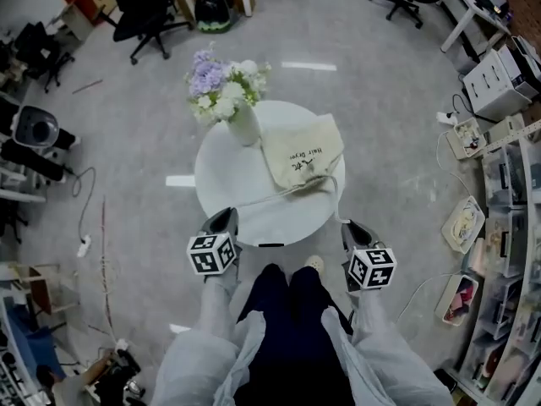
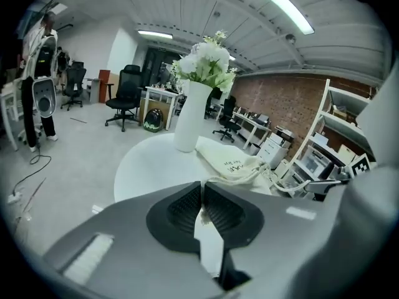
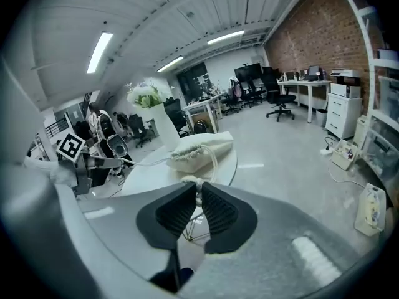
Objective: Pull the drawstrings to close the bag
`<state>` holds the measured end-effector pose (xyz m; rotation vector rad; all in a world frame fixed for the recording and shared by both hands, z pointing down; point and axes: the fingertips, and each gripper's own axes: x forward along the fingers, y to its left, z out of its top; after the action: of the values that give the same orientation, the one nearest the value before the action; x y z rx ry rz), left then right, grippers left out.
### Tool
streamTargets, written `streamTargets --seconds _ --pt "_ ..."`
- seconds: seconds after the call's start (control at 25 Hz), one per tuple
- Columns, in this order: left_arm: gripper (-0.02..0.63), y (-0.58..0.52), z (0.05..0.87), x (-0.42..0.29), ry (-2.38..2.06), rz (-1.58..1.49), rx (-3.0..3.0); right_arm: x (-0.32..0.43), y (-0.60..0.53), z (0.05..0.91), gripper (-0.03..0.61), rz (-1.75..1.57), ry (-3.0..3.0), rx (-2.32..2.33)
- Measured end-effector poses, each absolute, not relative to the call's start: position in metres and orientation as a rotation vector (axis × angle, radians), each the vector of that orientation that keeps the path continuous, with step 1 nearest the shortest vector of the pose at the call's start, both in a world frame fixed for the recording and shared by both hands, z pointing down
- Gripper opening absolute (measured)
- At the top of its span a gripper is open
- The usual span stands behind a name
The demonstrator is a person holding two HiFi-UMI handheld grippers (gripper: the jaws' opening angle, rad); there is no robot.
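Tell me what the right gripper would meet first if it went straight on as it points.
Probably the gathered mouth of the cream drawstring bag, though depth is unclear.

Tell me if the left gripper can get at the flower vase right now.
Probably not yet: the left gripper has its fingers shut on a drawstring. Beyond it, bare table lies open up to the vase, so it could likely reach after letting go.

white vase point(image 1: 244, 127) with flowers point(image 1: 221, 85) upright on round white table point(image 1: 226, 184); black office chair point(image 1: 144, 8) beyond.
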<state>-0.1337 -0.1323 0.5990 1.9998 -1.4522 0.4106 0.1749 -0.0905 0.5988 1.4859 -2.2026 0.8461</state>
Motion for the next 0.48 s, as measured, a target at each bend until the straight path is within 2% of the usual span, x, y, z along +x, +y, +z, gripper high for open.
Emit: streamTargets --seconds 0.36,0.48 --pt "0.038 -0.097 0.614 -0.132 -1.344 0.697 2.133 0.179 -0.046 0.617 0.035 0.728 -2.096 1.479" --pt "0.038 -0.088 0.618 -0.124 -1.293 0.661 2.138 0.161 -0.036 0.616 0.035 0.772 -2.135 1.418"
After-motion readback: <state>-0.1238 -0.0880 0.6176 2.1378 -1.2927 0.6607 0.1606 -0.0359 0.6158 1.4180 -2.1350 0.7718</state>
